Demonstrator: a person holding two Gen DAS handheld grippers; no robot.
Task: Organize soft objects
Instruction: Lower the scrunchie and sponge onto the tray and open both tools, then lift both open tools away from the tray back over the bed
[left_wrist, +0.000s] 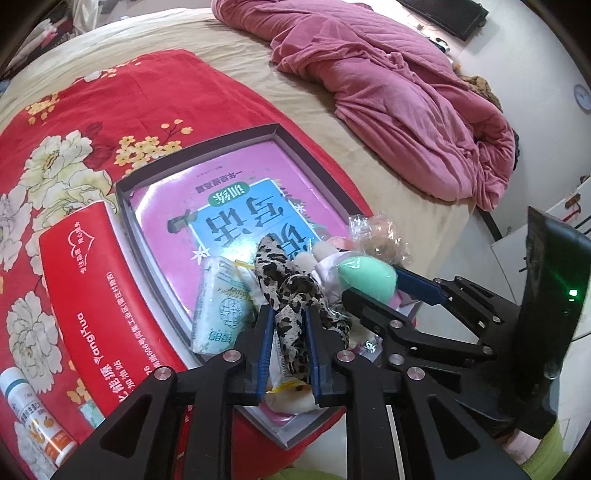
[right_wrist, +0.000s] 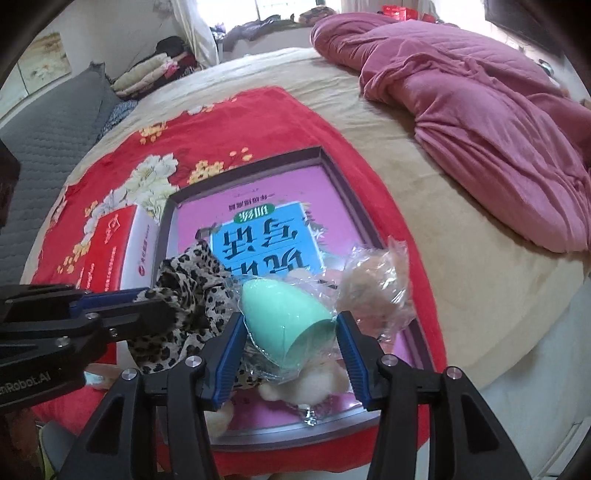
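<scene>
A shallow grey box (left_wrist: 201, 144) lies on a red floral blanket (left_wrist: 74, 122), with a pink and blue book flat inside it. Soft items are piled at its near corner. My left gripper (left_wrist: 290, 310) is shut on a leopard-print cloth (left_wrist: 284, 280) that fills the gap between its blue pads. My right gripper (right_wrist: 290, 321) is shut on a mint green egg-shaped sponge (right_wrist: 284, 317) in clear wrap, just above the pile. Beside them lie a pale tissue pack (left_wrist: 218, 306), a white plush (right_wrist: 310, 384) and a bagged tan fluffy item (right_wrist: 376, 284).
A red carton (left_wrist: 85, 277) lies against the box's left side, and a small white bottle (left_wrist: 33, 417) lies near the blanket's front edge. A crumpled pink quilt (left_wrist: 388, 92) covers the far right of the bed. The bed's edge drops off to the right.
</scene>
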